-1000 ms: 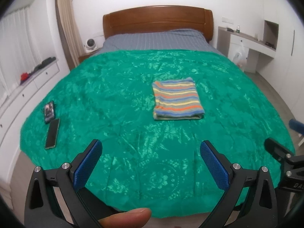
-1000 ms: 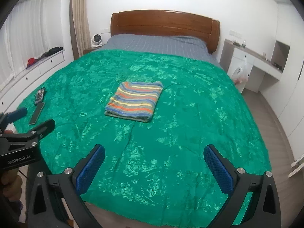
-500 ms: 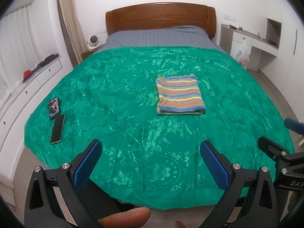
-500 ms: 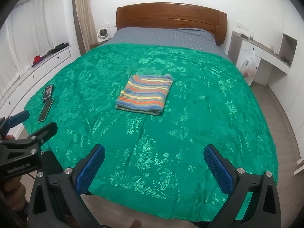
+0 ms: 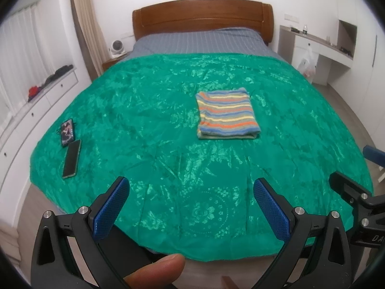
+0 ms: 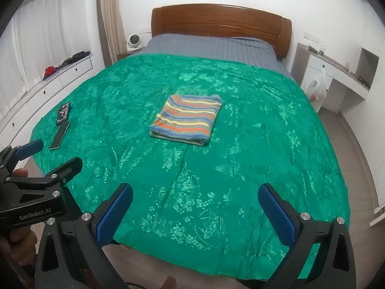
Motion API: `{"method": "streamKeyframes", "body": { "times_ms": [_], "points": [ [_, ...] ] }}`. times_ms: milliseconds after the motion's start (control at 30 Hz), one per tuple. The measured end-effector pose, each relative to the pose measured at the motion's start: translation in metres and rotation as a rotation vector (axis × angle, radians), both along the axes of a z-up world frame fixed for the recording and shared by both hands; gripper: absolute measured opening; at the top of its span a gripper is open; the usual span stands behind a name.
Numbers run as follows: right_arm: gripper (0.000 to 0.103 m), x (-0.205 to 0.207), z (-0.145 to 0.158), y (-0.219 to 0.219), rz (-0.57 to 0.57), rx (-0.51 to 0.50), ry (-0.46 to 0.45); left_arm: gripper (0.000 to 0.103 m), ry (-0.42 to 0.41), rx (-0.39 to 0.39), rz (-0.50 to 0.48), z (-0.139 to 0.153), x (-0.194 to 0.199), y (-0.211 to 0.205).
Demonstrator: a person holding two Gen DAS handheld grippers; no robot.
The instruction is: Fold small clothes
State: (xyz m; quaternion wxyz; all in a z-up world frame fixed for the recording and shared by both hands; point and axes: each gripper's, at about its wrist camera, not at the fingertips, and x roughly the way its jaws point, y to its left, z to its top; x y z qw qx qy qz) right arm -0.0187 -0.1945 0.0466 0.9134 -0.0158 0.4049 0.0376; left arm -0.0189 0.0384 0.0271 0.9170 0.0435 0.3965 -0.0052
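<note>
**Both tools open at the bed's near edge**

Your left tool (image 5: 191, 204) and right tool (image 6: 195, 207) hold nothing, jaws spread. The folded striped garment (image 5: 227, 116) lies mid-bed on the green bedspread (image 5: 168, 159), well apart from two phones (image 5: 69, 144) near the left edge.

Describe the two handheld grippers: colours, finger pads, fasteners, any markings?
Both the left gripper and the right gripper have black angular plastic frames with triangular cutouts. The fingers carry blue textured pads, and round silver fasteners sit at the pivots. White "GenRobot.AI" lettering marks the left unit's body in the right wrist view.
</note>
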Motion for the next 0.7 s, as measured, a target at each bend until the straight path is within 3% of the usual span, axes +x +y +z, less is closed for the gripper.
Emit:
{"method": "streamKeyframes", "body": {
  "times_ms": [533, 700],
  "points": [
    [0.102, -0.002, 0.0028, 0.0023, 0.006, 0.0, -0.006, 0.103, 0.007, -0.018, 0.01, 0.0014, 0.0069, -0.0019],
    [0.102, -0.0012, 0.0001, 0.0012, -0.003, -0.009, -0.002, 0.103, 0.01, -0.069, 0.003, 0.0002, 0.0067, 0.0032]
  ]
}}
